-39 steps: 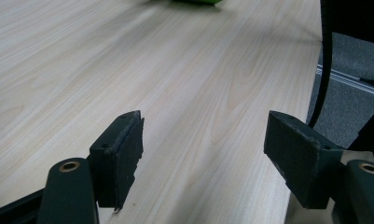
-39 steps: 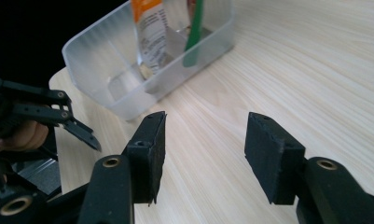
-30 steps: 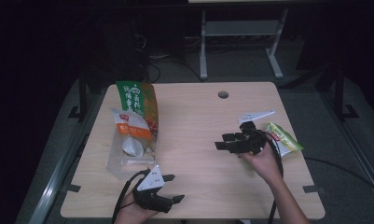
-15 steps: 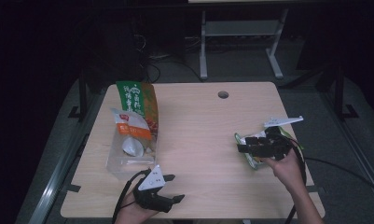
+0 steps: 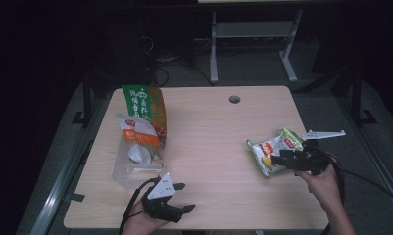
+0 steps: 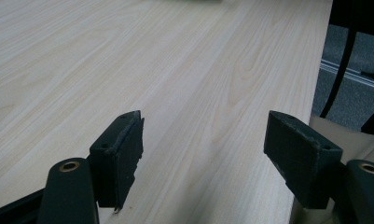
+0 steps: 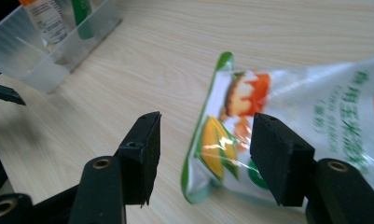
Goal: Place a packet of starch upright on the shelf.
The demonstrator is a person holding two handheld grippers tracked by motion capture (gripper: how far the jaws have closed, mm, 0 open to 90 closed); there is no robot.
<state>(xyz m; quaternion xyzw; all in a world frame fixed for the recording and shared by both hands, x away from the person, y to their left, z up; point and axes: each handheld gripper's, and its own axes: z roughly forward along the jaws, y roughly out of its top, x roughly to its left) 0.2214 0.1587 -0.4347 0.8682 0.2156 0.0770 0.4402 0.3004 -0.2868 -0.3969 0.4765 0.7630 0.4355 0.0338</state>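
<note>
The right gripper has shifted to the snack bag, jaws open around its edge; left gripper open.

I can see white characters printed on the tall green bag and on the green snack pouch by my right claw, but none are sharp enough to read.
</note>
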